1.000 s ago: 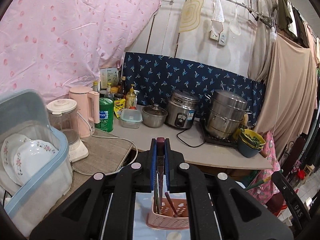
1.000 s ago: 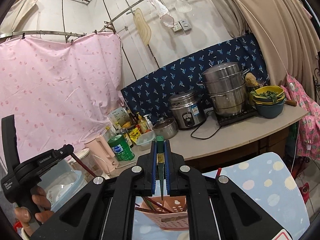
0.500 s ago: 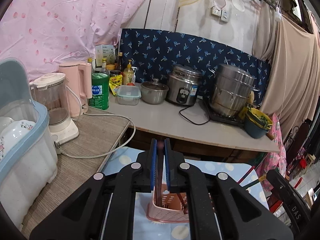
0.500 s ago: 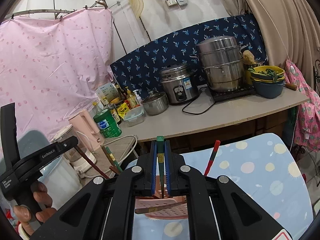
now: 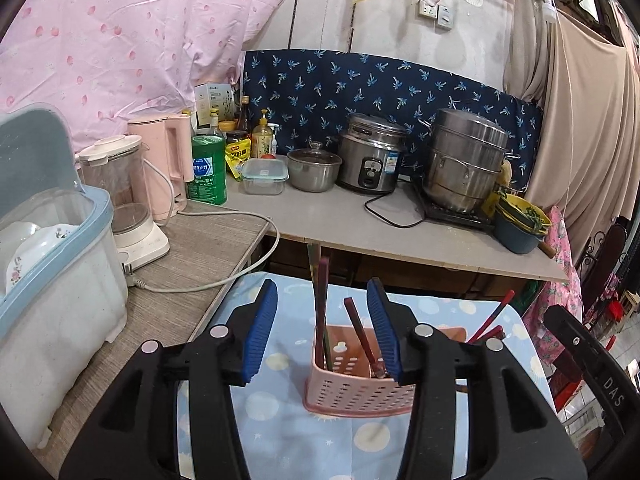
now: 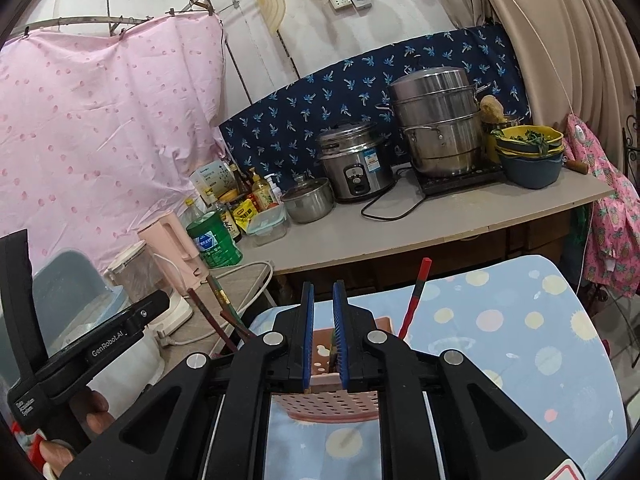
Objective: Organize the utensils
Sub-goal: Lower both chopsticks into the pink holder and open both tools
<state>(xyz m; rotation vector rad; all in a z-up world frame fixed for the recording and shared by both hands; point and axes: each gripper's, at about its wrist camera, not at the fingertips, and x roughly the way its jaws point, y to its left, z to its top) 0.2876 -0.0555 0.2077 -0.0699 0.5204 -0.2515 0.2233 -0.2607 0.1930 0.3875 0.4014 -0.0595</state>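
Note:
A pink perforated utensil basket (image 5: 352, 380) stands on the blue dotted tablecloth (image 5: 280, 432). Several chopsticks stand in it, among them a dark red one (image 5: 320, 304). My left gripper (image 5: 322, 332) is open and empty, its blue pads on either side of the basket's top. In the right wrist view the basket (image 6: 332, 402) sits right below my right gripper (image 6: 323, 336), whose jaws stand slightly apart with nothing between them. A green chopstick end (image 6: 332, 346) shows low in the basket. A red chopstick (image 6: 416, 296) leans out to the right.
A blue-lidded dish box with plates (image 5: 48, 264) stands at left beside a blender (image 5: 124, 200), a pink kettle (image 5: 164, 168) and a loose power cord (image 5: 224, 276). The counter behind holds a rice cooker (image 5: 372, 156), steamer pot (image 5: 464, 164), bottles and bowls (image 5: 520, 224).
Both grippers lowered over the basket and opened. The dark red chopstick left my left gripper and the green one left my right; both now stand in the basket.

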